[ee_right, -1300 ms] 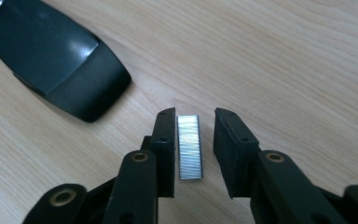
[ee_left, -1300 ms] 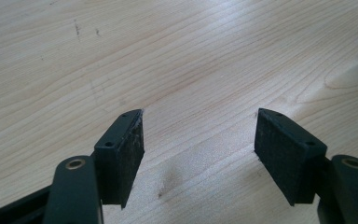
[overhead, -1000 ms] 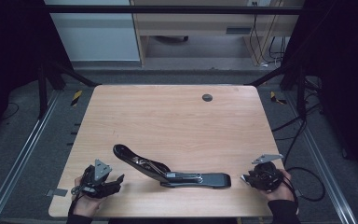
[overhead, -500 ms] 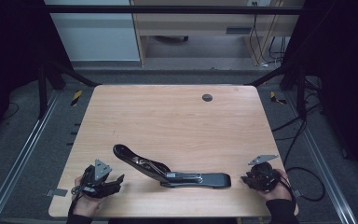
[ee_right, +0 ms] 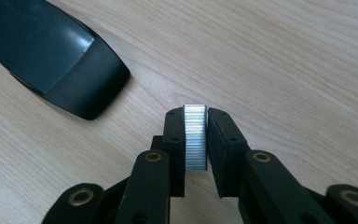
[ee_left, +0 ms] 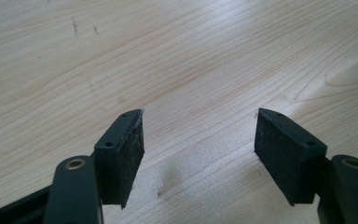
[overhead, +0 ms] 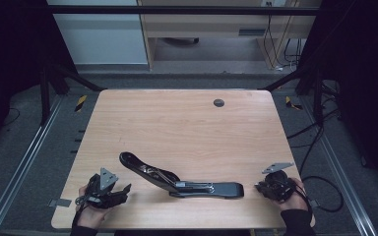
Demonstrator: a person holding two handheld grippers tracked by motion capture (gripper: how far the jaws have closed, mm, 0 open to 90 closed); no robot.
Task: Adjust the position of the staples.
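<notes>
Just beside the right gripper (ee_right: 196,140) lies the open stapler (ee_right: 51,60).

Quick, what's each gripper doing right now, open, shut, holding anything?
Left gripper: jaws open, nothing between them, over bare wooden table.
Right gripper: jaws have just been closing, now clamped on a silver ribbed strip of staples.
</notes>
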